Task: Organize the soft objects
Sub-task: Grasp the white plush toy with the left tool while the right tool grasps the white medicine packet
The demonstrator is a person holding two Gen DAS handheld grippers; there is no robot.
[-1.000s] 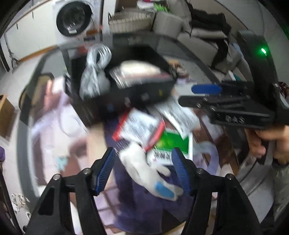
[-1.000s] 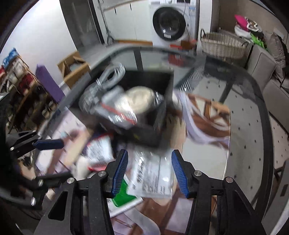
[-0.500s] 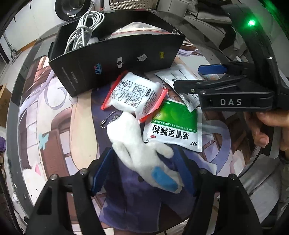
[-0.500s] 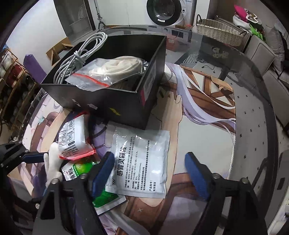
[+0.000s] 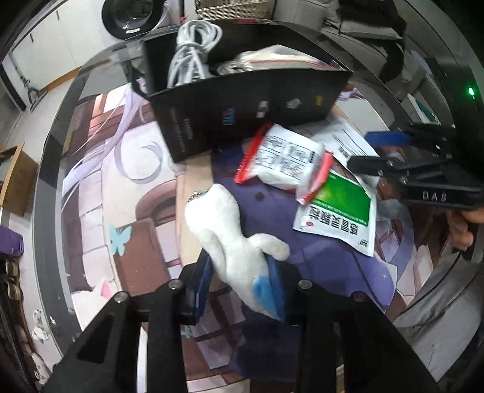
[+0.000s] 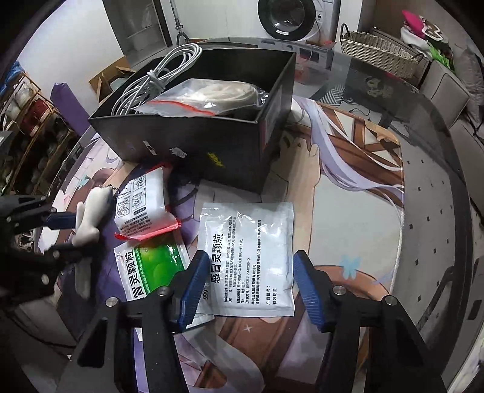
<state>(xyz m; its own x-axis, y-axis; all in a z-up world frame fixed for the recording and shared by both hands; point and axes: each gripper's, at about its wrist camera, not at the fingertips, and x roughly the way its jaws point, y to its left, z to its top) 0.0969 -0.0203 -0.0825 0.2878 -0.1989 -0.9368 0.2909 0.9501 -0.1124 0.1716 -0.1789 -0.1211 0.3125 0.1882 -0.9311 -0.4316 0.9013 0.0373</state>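
My left gripper [image 5: 239,281] is shut on a white plush toy [image 5: 230,238] with a blue tip and a bead chain; it also shows in the right wrist view [image 6: 87,217]. My right gripper [image 6: 246,281] is open, its fingers on either side of a white medicine pouch [image 6: 246,257] that lies flat on the mat. A red-edged white packet [image 5: 284,163] and a green-and-white pouch [image 5: 335,214] lie between the grippers. A black box [image 6: 196,133] behind them holds a white cable [image 6: 151,81] and a bagged cream item [image 6: 211,96].
A printed mat [image 6: 348,187] covers a round glass table [image 6: 438,211]. A wicker basket [image 6: 381,51], a washing machine [image 6: 293,18] and a sofa [image 5: 363,27] stand beyond the table. Shelves [image 6: 27,127] stand at the left.
My left gripper has closed on the white plush toy, which lay loose between its open fingers before. My right gripper has come lower over the white pouch.
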